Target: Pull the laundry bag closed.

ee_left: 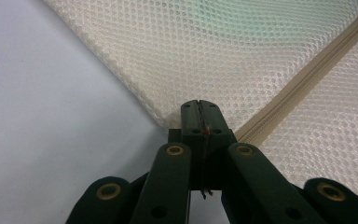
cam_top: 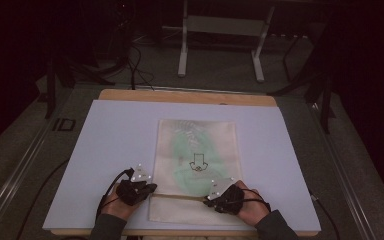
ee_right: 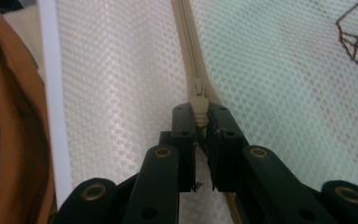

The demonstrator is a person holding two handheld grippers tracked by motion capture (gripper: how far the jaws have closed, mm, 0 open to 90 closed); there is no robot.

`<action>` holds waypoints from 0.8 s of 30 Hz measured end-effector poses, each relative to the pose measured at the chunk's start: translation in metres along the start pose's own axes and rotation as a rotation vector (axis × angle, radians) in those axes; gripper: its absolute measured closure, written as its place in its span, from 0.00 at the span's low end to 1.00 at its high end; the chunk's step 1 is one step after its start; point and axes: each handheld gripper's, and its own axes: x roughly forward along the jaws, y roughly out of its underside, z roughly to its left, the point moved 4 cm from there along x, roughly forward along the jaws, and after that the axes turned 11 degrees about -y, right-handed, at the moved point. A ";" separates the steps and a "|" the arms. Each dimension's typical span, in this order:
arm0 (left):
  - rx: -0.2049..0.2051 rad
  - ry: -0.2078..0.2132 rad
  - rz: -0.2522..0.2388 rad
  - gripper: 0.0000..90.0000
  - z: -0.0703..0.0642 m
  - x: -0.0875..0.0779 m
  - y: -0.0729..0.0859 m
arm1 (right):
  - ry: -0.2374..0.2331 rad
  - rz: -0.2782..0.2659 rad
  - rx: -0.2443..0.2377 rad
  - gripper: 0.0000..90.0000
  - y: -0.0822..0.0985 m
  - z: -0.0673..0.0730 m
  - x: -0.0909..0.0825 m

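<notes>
The likeliest slip, judging by how things lie, is at the zipper pull [ee_right: 199,105]: the right tool [ee_right: 199,122] has its jaws drawn in on the small beige tab with only their tips, so a tug along the zipper tape [ee_right: 186,42] could let the tab pop free. A second risk is the mesh bag [cam_top: 196,150] sliding or bunching on the smooth white board [cam_top: 110,150] if the anchoring corner gives way.

Taking the zipper as the landmark: nearest the person, a strip of the bag lies on the near side of it. At its left end, the left tool [ee_left: 199,122] has its jaws pressed fully together at the bag's edge, seemingly pinching the mesh where the tape runs out; whether fabric is truly caught between them is hard to tell. At its right end sits the right tool on the pull. Beyond the zipper the bag's main panel spreads flat, a pale green shape [cam_top: 192,152] showing through it with a small dark outline drawing [cam_top: 197,162]. Farther off lies the desk's wooden rim [cam_top: 187,96].
</notes>
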 end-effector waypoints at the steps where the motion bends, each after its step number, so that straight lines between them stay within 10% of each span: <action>1: 0.000 0.001 0.000 1.00 0.000 0.000 0.000 | 0.000 -0.002 0.001 0.92 0.001 0.000 -0.001; 24: 0.000 -0.002 0.001 1.00 0.000 0.000 0.000 | 0.018 -0.006 0.039 0.92 0.020 -0.001 -0.013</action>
